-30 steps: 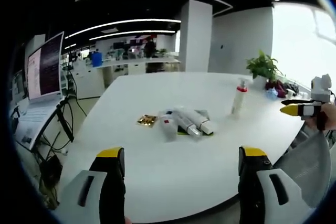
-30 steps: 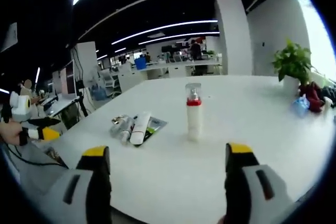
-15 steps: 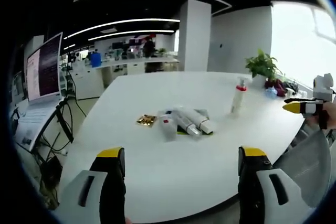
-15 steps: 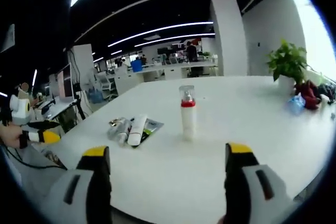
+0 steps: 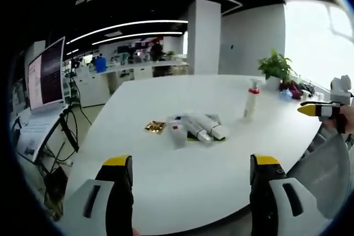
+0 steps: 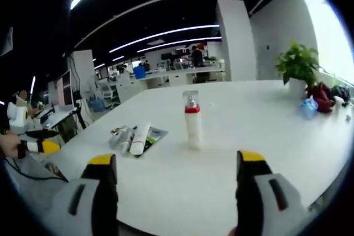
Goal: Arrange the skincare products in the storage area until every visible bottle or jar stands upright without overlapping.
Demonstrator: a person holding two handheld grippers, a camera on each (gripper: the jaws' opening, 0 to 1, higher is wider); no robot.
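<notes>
Both the left hand-held gripper (image 5: 187,172) and right hand-held gripper (image 6: 173,169) are held released at frame bottom, above the bench (image 5: 182,192). At centre, tubes (image 5: 196,128) lie overlapped. Right of them, a pump bottle (image 6: 192,120) stands upright.

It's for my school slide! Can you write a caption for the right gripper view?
Open hand-held gripper faces an upright pump bottle on a white table, with tubes lying flat nearby.
</notes>
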